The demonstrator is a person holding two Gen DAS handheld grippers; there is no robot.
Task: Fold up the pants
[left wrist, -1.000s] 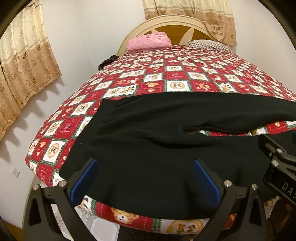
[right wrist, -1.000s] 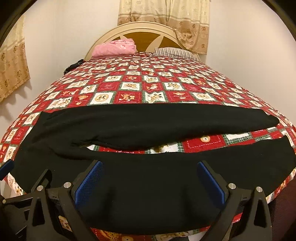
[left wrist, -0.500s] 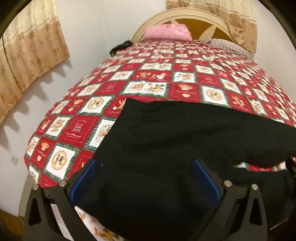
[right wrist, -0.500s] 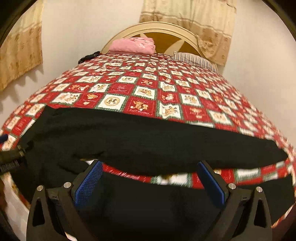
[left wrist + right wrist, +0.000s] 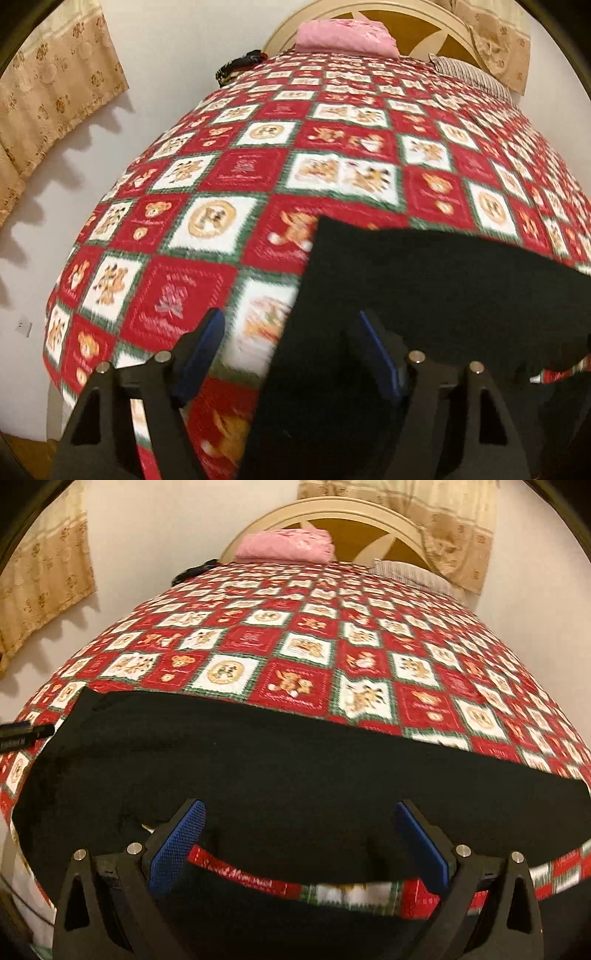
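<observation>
Now both pairs of tongs sit closer over the black pants (image 5: 280, 775) than a second ago. The left tongs (image 5: 291, 354) have slid from above the wide waist area to the garment's left edge, which now runs between the blue pads; their gap looks narrower than before, yet no cloth is visibly pinched. The right tongs (image 5: 301, 838) stay wide apart, holding nothing, with the slit between the two legs just ahead of them. My reading is that the first fold, one leg laid onto the other, is about to start with a grasp at that edge.

Counted: one pair of pants, spread across the near end of the bed (image 5: 295, 642); two tongs; one pink folded bundle (image 5: 284, 546) and one striped pillow (image 5: 413, 574) far ahead by the headboard.
</observation>
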